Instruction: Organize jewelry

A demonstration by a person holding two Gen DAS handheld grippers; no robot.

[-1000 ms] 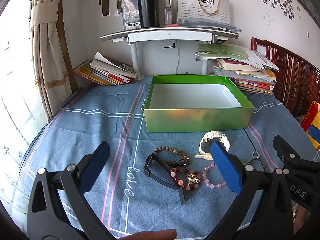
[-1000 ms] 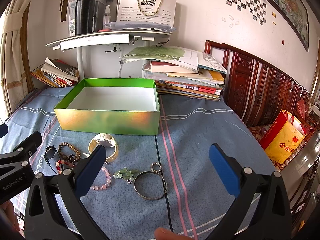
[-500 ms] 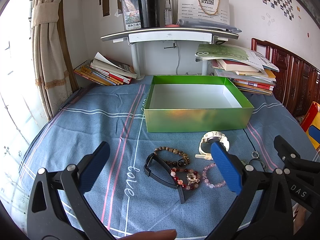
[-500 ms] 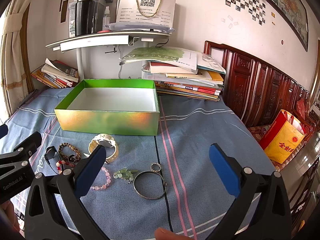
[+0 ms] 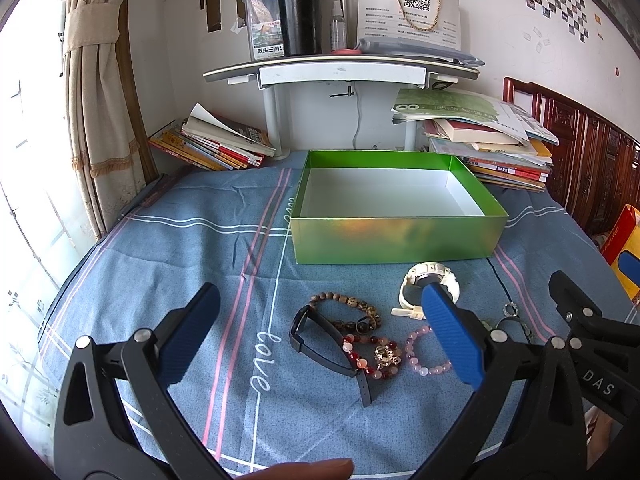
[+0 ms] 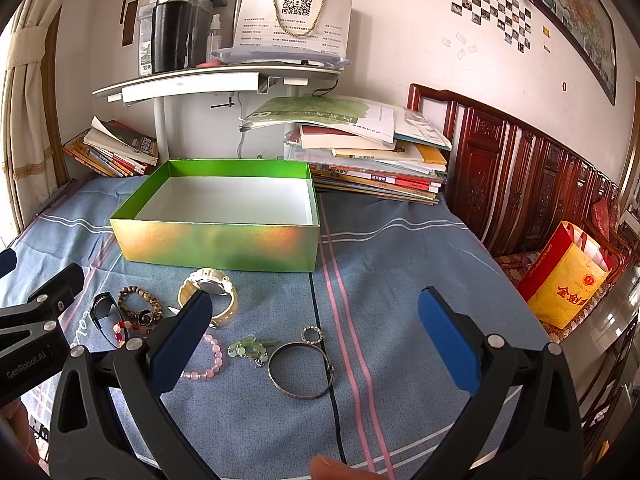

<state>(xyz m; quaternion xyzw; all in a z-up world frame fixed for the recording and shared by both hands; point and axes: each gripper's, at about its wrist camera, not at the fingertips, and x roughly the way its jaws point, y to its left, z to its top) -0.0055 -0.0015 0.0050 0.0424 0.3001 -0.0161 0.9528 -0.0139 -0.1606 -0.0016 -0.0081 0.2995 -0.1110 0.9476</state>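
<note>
Left gripper (image 5: 320,332) and right gripper (image 6: 314,326), fingers wide and holding nothing, above jewelry lying in front of the empty green box (image 6: 218,246): white watch (image 6: 210,290), wooden bead bracelet (image 5: 346,308), pink bead bracelet (image 6: 206,362), silver bangle (image 6: 300,372).

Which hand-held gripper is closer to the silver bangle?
Right. The right hand-held gripper hovers over the silver bangle; the left hand-held gripper sits over the bead bracelets, farther left.

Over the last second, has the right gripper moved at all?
No. In the right wrist view the green box and silver bangle sit at the same spots in the frame, so the right gripper stayed put.
</note>
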